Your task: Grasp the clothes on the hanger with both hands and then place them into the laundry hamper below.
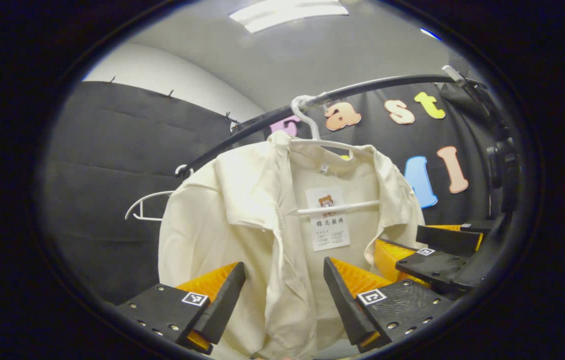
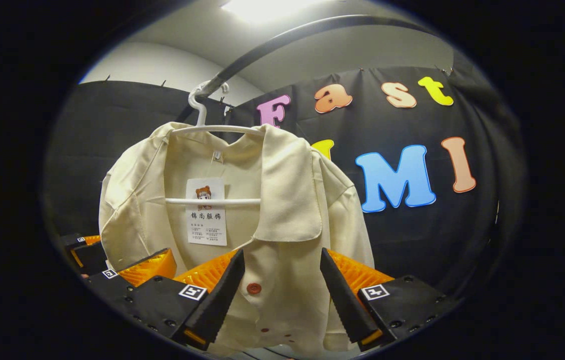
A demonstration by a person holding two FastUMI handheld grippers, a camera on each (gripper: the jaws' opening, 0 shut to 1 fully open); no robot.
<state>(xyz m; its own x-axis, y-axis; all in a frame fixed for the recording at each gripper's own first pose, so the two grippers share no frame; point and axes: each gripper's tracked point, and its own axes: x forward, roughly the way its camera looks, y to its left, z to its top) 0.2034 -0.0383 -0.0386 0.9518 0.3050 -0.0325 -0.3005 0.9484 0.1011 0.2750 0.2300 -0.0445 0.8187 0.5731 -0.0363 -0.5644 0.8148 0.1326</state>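
Left gripper view: the cream shirt (image 1: 242, 225) is hanging open-fronted on a white hanger (image 1: 312, 135), which is hooking over a dark curved rail (image 1: 362, 87). The left gripper (image 1: 285, 290) is standing with its fingers spread, the shirt's front edge falling between them — apparently lined up for a pinch, though nothing is being pressed yet. A second, bare hanger (image 1: 147, 205) is hanging further along the rail. The right gripper (image 1: 415, 250) is sitting low at the shirt's far side, also looking spread.

Right gripper view: the right gripper (image 2: 282, 285) is holding its fingers apart around the buttoned placket, a red button (image 2: 254, 288) lying just between them. The shirt (image 2: 287, 200) is hanging high on the hanger (image 2: 212, 130); the hamper is out of sight below.

Room — black cloth walls, pale ceiling, a ceiling light (image 1: 287, 12) glaring overhead.
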